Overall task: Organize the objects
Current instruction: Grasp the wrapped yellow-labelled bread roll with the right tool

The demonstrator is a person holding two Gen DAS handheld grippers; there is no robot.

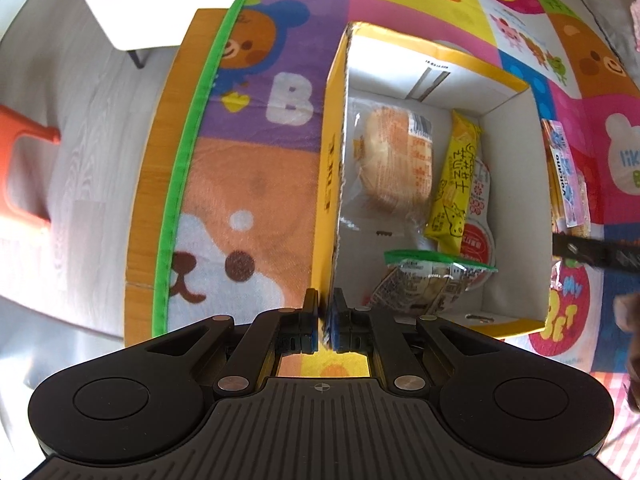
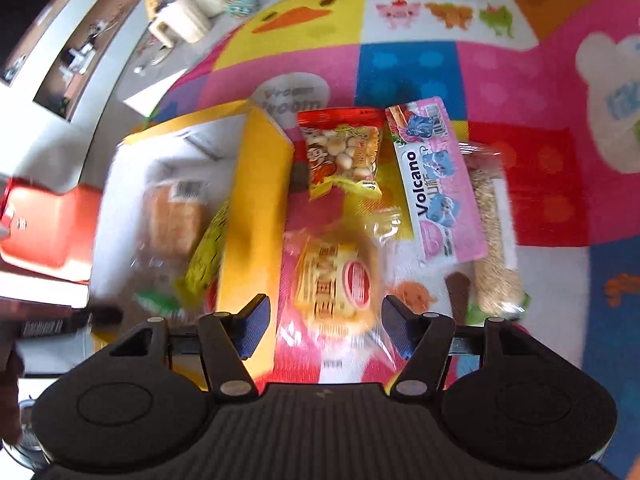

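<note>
Right hand-held gripper (image 2: 322, 326) gapes over wrapped cake (image 2: 336, 284) beside box (image 2: 256, 200).

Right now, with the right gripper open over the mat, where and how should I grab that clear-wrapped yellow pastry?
Grip the yellow pastry across its middle, coming straight down from above. It lies flat on the mat beside the box, directly between the open jaws of the right gripper, and probably fits them.
</note>
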